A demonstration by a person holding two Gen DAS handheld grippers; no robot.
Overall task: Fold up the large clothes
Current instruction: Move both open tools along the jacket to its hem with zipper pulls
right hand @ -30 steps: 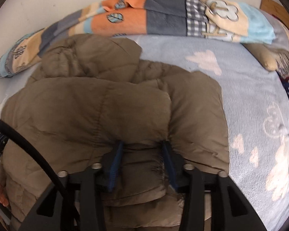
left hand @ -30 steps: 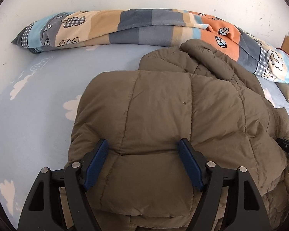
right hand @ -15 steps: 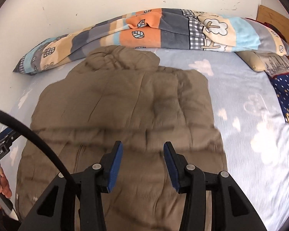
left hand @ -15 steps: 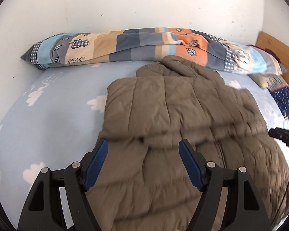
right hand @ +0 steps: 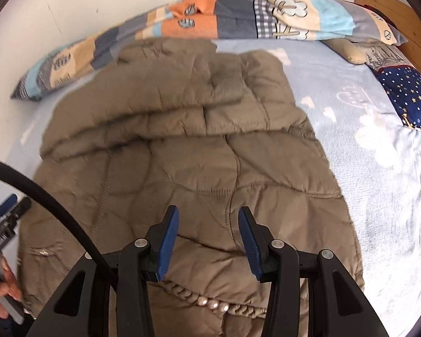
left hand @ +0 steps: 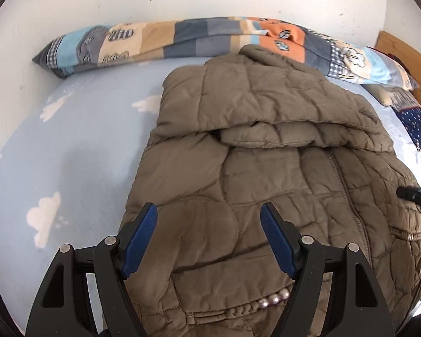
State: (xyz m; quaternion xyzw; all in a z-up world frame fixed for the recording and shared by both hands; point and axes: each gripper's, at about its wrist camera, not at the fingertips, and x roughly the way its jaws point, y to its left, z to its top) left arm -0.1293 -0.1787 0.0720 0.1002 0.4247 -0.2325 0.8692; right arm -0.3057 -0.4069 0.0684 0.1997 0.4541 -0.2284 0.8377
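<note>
Both grippers hover above the brown quilted jacket (left hand: 266,146), which lies folded on the pale-blue cloud-print bed sheet (left hand: 70,140). Left gripper (left hand: 209,238) spreads wide and empty; right gripper (right hand: 207,240) stands narrower, also empty. No writing is legible.

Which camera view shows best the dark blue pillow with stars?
The right wrist view. There the dark blue pillow lies at the right edge of the bed, large and sharp enough to show its yellow stars and white dots. The left wrist view shows only a small part near the frame edge.
</note>
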